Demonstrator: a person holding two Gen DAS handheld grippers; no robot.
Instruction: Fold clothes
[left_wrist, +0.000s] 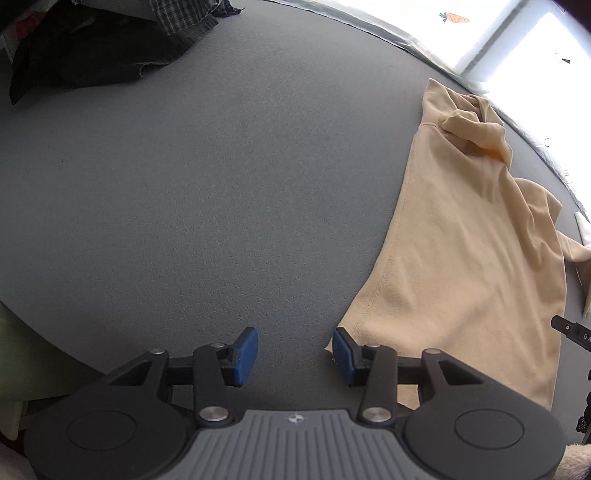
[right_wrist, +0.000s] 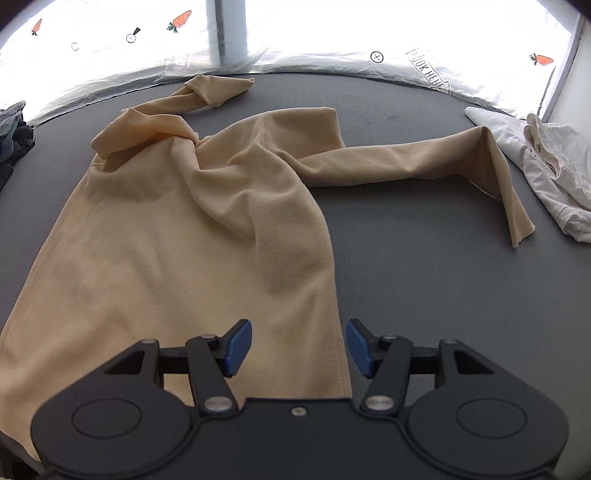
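Observation:
A beige long-sleeved top (right_wrist: 177, 236) lies spread on the grey table (right_wrist: 406, 236), hem toward me, one sleeve stretched right and the other bunched at the far edge. My right gripper (right_wrist: 299, 347) hovers over the hem's right corner, open, its blue pads apart with cloth under the gap but not pinched. In the left wrist view the same top (left_wrist: 461, 240) lies at the right. My left gripper (left_wrist: 295, 354) stands open just left of the hem's near corner, over bare table, with nothing between its pads.
A dark pile of clothes (left_wrist: 96, 48) with a checked garment sits at the table's far left. White garments (right_wrist: 546, 173) lie at the far right. A bright window with carrot stickers (right_wrist: 181, 20) runs behind the table. The right gripper's body (left_wrist: 576, 332) shows at the frame's right edge.

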